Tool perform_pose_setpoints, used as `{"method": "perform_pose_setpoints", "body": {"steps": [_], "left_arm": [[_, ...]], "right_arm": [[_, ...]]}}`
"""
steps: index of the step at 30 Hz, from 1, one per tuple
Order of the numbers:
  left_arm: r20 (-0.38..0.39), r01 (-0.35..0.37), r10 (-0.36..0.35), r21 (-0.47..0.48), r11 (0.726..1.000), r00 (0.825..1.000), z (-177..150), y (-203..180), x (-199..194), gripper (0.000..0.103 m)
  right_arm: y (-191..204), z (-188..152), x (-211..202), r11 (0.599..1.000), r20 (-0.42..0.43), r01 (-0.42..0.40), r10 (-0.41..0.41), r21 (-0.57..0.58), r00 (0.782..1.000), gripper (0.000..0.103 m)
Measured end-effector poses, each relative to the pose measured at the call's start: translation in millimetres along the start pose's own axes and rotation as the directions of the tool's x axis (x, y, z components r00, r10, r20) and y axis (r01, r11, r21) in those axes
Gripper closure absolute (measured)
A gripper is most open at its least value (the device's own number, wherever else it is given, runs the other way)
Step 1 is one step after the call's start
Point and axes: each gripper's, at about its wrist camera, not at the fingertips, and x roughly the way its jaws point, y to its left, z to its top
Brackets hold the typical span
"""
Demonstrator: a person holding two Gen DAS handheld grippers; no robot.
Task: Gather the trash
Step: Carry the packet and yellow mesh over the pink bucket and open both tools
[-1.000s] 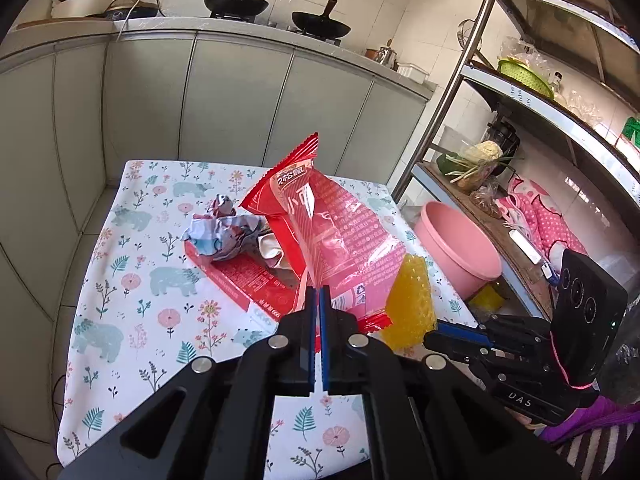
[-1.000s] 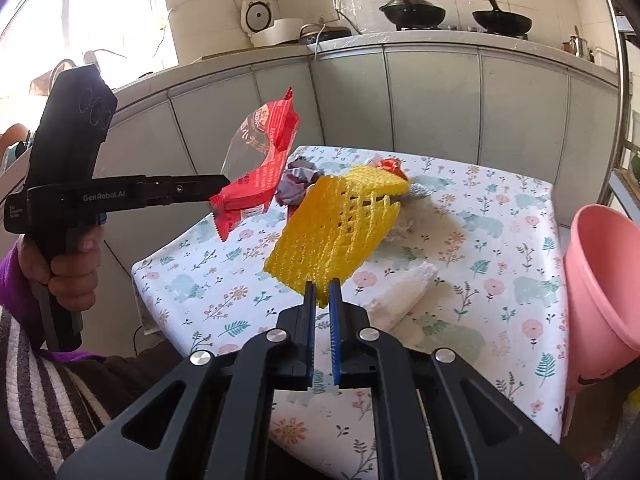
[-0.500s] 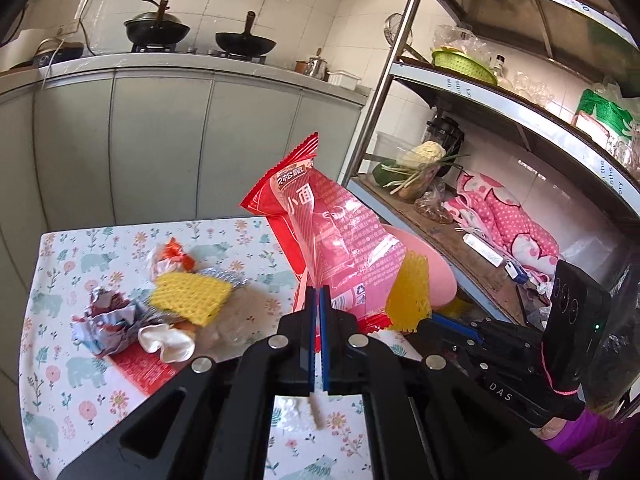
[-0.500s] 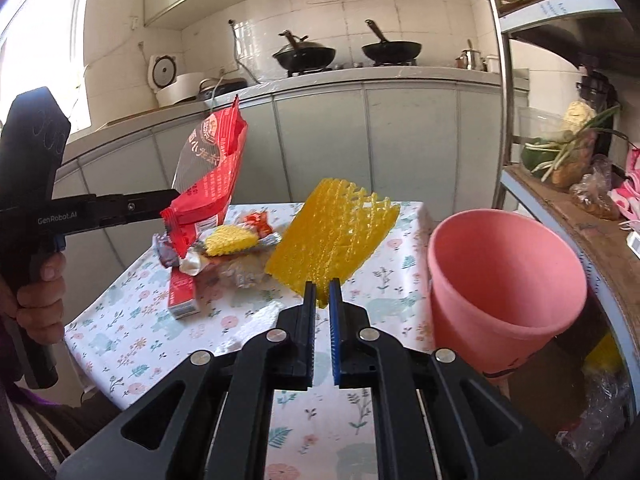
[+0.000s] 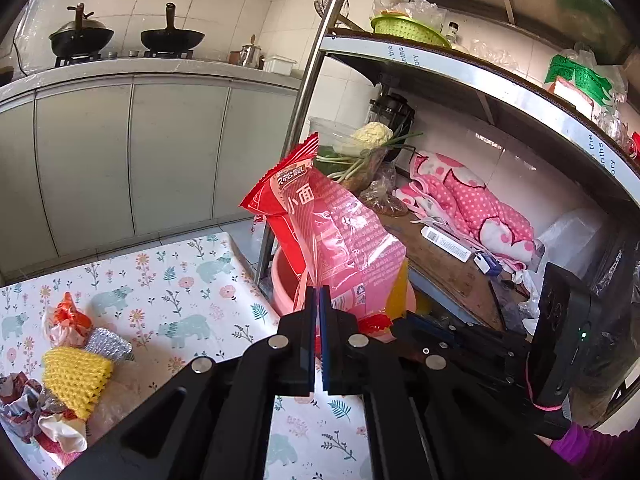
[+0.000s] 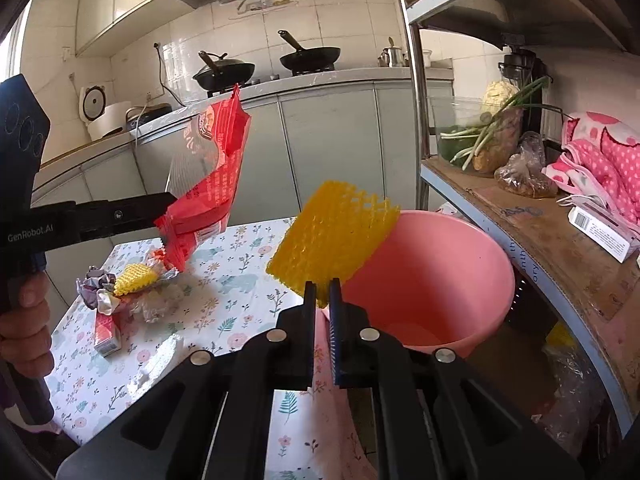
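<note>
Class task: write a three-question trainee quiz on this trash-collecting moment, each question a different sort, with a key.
1. True or false: the left gripper is shut on the red noodle wrapper.
2. What does the right gripper hold? A yellow foam net; B a silver foil ball; C a white tissue.
3. Fill in: beside the floral table stands a pink ____.

Key: 1 true; 2 A; 3 bucket.

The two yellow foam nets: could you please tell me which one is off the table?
The flat, opened-out yellow foam net, pinched in the right gripper beside the pink bucket. The other, rolled net lies among the trash pile on the table.
</note>
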Motion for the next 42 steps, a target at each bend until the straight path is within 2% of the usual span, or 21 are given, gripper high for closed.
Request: {"method": "perform_pose_setpoints", "body": {"steps": [10, 17, 25, 33, 36, 39, 42], "left_arm": [[-0.065, 0.02, -0.019, 0.017, 1.0, 0.998, 8, -7, 58, 0.102], [-0.118, -0.003, 0.004, 0.012, 1.0, 0.993, 9, -2, 93, 0.102], [-0.165, -0.02, 0.02, -0.001, 1.0, 0.986, 1, 8, 113, 0.102], [-0.179, -0.026, 0.023, -0.015, 1.0, 0.984, 0, 11, 118, 0.1], [-0.196, -0.034, 0.027, -0.03, 0.999, 0.98, 1, 13, 121, 0.097], [-0.208, -0.038, 0.029, -0.04, 0.998, 0.978, 2, 13, 123, 0.087], [-0.212, -0.034, 0.025, -0.043, 0.999, 0.977, 4, 13, 125, 0.084]], "right_arm": [[-23, 3, 30, 0.997, -0.045, 0.067, -0.066, 0.031, 0.997, 0.096], [-28, 4, 47, 0.994, -0.084, 0.102, -0.1, 0.025, 0.991, 0.096], [-33, 1, 62, 0.993, -0.122, 0.111, -0.106, 0.04, 0.987, 0.096], [-38, -1, 68, 0.991, -0.131, 0.118, -0.109, 0.068, 0.985, 0.095], [-40, -2, 69, 0.99, -0.139, 0.121, -0.11, 0.071, 0.984, 0.093], [-44, -3, 71, 0.989, -0.15, 0.125, -0.112, 0.08, 0.982, 0.086], [-50, -4, 70, 0.987, -0.152, 0.131, -0.115, 0.096, 0.982, 0.083]]}}
